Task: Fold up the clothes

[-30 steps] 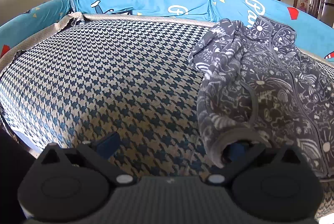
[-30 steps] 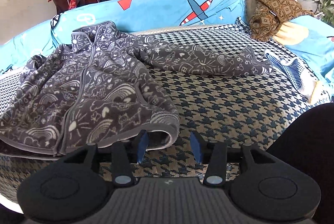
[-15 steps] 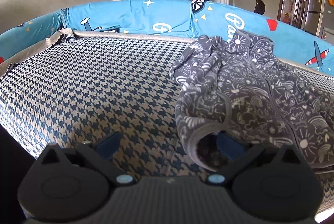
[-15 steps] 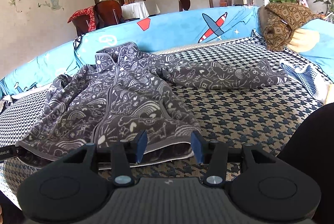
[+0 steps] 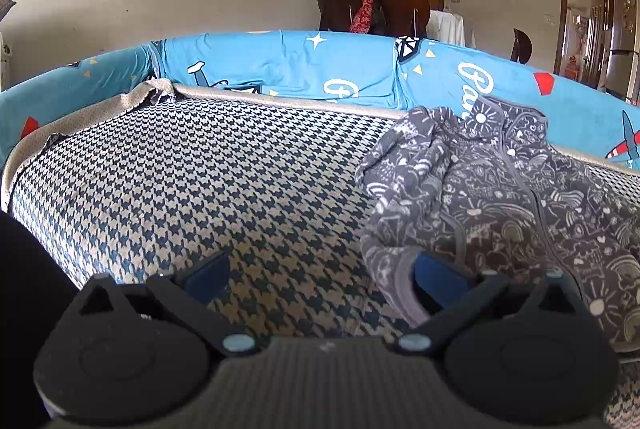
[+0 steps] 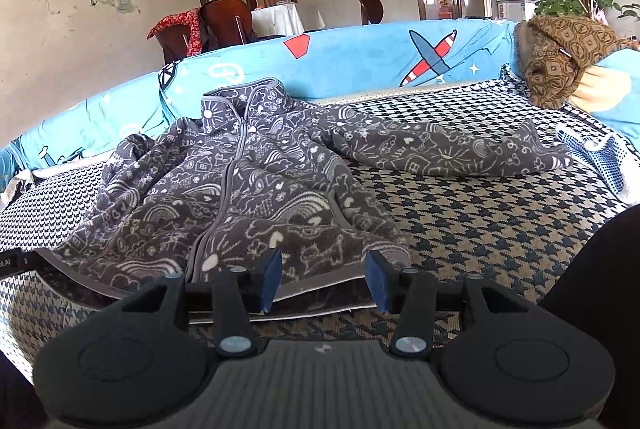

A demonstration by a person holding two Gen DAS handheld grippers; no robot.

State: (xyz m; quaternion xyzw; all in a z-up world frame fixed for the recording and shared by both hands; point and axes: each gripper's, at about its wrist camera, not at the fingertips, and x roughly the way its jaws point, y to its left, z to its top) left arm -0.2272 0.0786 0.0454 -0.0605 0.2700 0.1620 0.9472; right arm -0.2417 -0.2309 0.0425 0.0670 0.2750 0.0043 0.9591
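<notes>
Grey patterned jacket [image 6: 248, 197] lies zipped on the houndstooth sofa [image 5: 200, 181]. Left gripper [image 5: 320, 281] gapes wide, right gripper [image 6: 324, 279] half-open; both hold nothing, hem edges between fingers.

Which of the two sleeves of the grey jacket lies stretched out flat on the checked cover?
The sleeve reaching toward the brown cushion lies stretched out. The other sleeve, on the jacket's opposite side, is bunched up against the body.

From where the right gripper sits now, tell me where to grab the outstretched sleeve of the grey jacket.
Take the sleeve at its cuff end, coming from the right. It lies flat and straight across the houndstooth cover, with the cuff free, farthest from the jacket body.
</notes>
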